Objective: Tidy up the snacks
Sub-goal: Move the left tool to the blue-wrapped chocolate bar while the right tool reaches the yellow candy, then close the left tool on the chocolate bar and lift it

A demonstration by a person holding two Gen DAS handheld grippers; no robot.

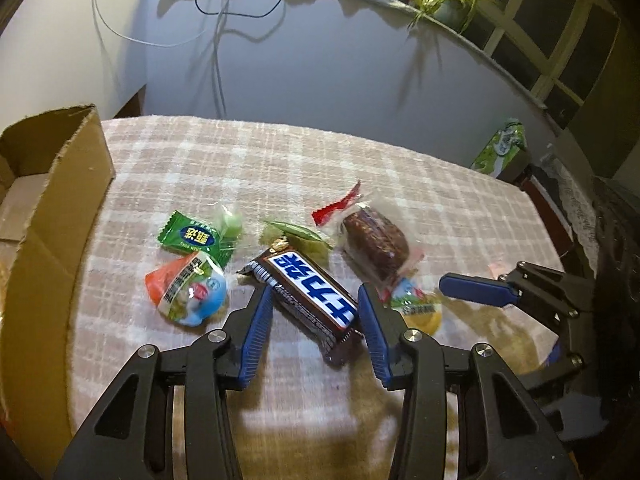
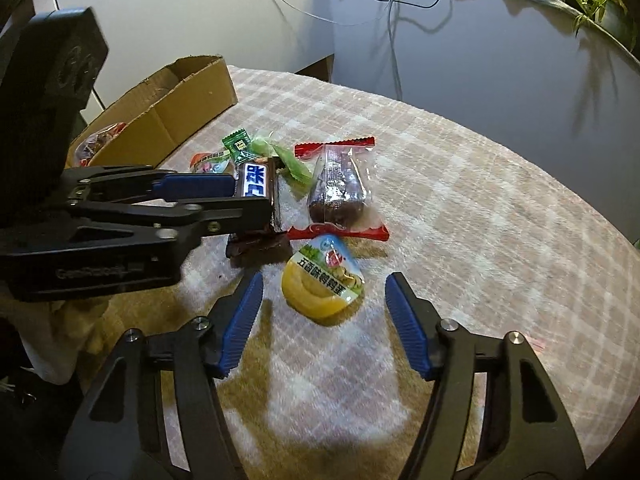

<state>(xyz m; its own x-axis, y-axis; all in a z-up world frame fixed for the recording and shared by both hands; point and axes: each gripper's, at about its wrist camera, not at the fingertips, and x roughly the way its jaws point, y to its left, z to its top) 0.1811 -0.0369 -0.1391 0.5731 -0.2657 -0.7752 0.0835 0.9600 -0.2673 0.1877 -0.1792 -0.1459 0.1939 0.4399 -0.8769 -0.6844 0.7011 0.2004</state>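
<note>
Box [image 1: 60, 184] sits far left on the plaid cloth [image 1: 400, 184]. Left gripper [image 1: 316, 300] has its blue pads either side of the chocolate bar [image 1: 308, 288], partly open, not squeezing yet. Right gripper [image 2: 324, 300] is wide open around the yellow egg pack [image 2: 324, 284].
</note>
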